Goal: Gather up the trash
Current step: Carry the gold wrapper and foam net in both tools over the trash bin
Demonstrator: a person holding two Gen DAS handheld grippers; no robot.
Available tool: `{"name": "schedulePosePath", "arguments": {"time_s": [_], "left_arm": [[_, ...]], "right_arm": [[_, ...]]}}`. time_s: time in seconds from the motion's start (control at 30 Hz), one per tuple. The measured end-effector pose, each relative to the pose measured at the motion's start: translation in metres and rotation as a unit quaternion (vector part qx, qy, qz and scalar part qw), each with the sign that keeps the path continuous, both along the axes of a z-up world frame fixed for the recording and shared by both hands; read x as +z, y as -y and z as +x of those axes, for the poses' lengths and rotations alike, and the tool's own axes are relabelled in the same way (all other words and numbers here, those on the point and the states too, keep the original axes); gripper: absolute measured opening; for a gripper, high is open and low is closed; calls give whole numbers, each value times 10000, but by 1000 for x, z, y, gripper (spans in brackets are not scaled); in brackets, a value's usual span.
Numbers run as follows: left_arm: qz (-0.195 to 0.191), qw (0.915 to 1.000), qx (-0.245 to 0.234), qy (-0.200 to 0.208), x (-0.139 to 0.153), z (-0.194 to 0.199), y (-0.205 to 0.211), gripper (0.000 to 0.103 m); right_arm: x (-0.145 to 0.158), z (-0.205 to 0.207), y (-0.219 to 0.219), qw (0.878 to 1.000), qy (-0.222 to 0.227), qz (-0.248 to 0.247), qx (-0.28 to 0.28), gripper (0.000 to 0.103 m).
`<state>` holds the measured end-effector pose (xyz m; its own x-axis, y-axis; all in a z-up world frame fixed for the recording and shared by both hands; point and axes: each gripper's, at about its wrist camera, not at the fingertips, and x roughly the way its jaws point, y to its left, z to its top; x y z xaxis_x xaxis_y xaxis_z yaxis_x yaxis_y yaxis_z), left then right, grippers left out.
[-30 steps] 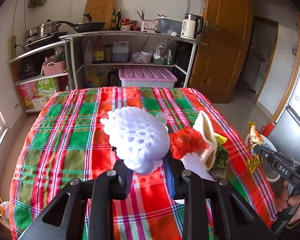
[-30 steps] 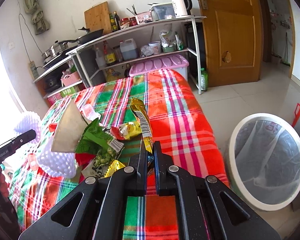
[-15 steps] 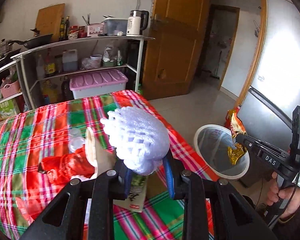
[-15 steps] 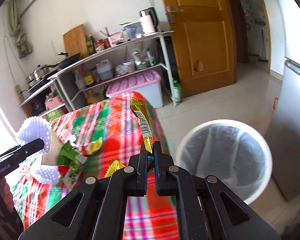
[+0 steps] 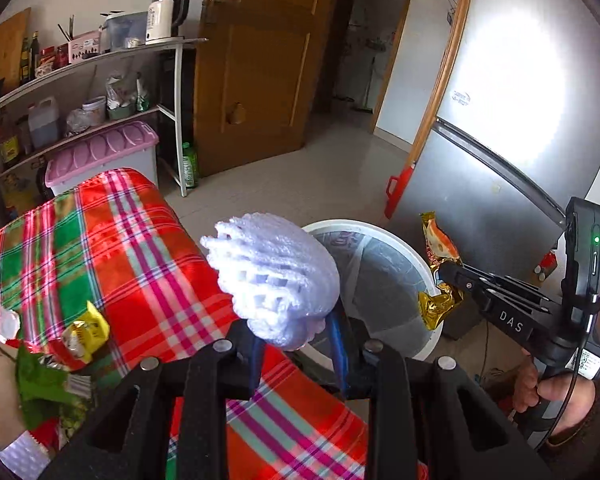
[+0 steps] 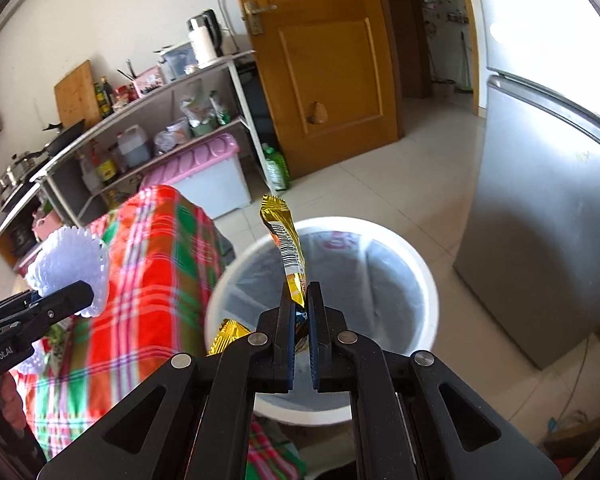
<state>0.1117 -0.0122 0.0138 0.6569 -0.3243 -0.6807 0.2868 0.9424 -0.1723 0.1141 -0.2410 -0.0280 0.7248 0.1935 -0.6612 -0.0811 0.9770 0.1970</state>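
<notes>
Both loads at the bin, neither dropped.

My right gripper (image 6: 301, 314) pinches the gold wrapper (image 6: 287, 249) at frame centre, over the bin (image 6: 422, 270), ready for release. My left gripper (image 5: 296, 354) clamps the foam net (image 5: 274, 276) at the table (image 5: 112, 240) edge, bin just beyond. More litter lies lower left.

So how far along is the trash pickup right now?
Nothing shows as binned yet: the lined bin looks empty. In hand: the left gripper clamps a white foam net, the right gripper pinches a gold wrapper above the bin. Left: a yellow packet and green wrappers on the plaid table.
</notes>
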Motion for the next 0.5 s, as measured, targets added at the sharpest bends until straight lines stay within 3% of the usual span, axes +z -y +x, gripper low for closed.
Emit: {"name": "schedulePosePath", "arguments": {"time_s": [0.23, 0.5], "left_arm": [[196, 9985, -344, -388, -28, 24, 46, 30], [263, 9959, -304, -809, -52, 41, 58, 34]], "right_arm": [[-31, 15, 16, 9990, -352, -242, -105, 5], [-54, 31, 22, 9970, -646, -394, -130, 6]]}}
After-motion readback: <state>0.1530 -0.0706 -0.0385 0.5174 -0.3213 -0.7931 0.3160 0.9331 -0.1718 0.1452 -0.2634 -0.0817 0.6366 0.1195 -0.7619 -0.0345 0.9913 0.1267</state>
